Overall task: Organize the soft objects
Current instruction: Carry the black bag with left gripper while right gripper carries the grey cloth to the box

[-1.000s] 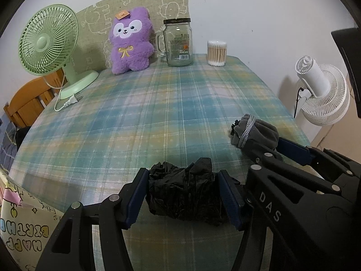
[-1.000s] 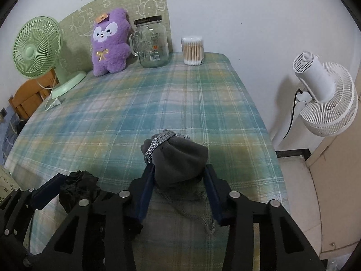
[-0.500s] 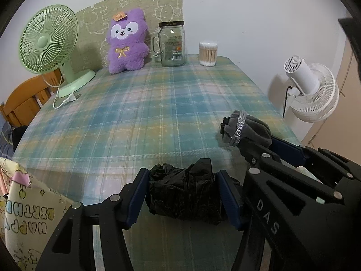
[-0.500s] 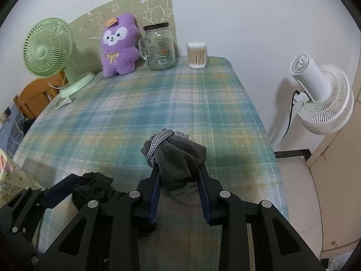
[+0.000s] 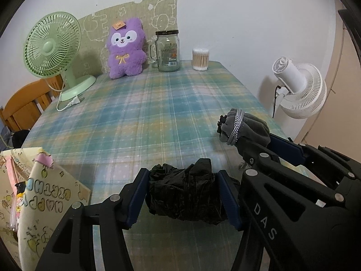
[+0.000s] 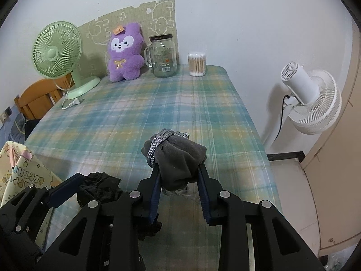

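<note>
A crumpled black cloth bundle (image 5: 187,192) is squeezed between the blue pads of my left gripper (image 5: 183,194), lifted above the near edge of the plaid table (image 5: 144,113). My right gripper (image 6: 179,176) is shut on a rolled grey fleece bundle (image 6: 178,158) bound with a silver braided cord (image 6: 158,144). In the left wrist view the grey bundle (image 5: 246,127) and the right gripper (image 5: 270,149) sit just to the right. The right wrist view shows the black cloth (image 6: 99,186) at lower left. A purple plush bear (image 5: 126,47) leans against the far wall.
A green desk fan (image 5: 54,47), a glass jar mug (image 5: 168,50) and a tub of cotton swabs (image 5: 200,59) stand along the table's back. A white floor fan (image 5: 300,90) is at the right. A birthday gift bag (image 5: 33,203) stands at lower left, beside a wooden chair (image 5: 24,106).
Both grippers have drawn back toward the table's near edge and risen with their bundles. The right gripper's jaws closed tighter on the grey bundle. The gift bag has come further into view.
</note>
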Demonstrator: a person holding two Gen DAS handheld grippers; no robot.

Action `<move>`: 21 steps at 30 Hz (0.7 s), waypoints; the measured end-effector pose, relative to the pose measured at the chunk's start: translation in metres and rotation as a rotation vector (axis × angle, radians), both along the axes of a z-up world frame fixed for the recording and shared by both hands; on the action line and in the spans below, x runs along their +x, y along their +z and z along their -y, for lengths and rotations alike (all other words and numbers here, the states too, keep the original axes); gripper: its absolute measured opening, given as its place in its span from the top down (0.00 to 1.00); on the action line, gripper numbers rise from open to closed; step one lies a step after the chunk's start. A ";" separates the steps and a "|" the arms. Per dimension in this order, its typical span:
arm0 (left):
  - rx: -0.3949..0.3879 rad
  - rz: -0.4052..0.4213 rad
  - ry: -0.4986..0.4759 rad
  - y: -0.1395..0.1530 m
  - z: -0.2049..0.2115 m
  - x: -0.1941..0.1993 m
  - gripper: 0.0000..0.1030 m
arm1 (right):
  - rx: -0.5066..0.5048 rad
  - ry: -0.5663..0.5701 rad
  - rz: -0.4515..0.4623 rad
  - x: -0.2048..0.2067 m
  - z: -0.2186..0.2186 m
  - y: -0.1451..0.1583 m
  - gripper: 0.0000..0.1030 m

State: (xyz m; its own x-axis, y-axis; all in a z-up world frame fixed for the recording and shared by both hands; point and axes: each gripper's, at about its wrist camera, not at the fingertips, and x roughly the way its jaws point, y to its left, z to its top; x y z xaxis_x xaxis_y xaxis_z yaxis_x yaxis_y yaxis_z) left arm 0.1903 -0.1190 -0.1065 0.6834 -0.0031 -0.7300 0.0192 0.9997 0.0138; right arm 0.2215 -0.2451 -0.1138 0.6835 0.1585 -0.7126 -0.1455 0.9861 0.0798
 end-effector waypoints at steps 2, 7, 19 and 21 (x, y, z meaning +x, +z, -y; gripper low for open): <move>-0.006 0.001 -0.005 0.003 -0.001 -0.005 0.39 | -0.004 -0.004 0.010 -0.006 -0.001 0.003 0.68; -0.003 0.028 -0.018 0.011 -0.003 -0.020 0.39 | -0.018 -0.020 0.039 -0.022 -0.003 0.014 0.68; -0.011 0.090 -0.030 0.033 -0.010 -0.052 0.40 | -0.035 -0.073 0.083 -0.059 -0.007 0.041 0.67; -0.009 0.099 -0.036 0.038 -0.011 -0.058 0.40 | -0.034 -0.080 0.091 -0.066 -0.008 0.046 0.67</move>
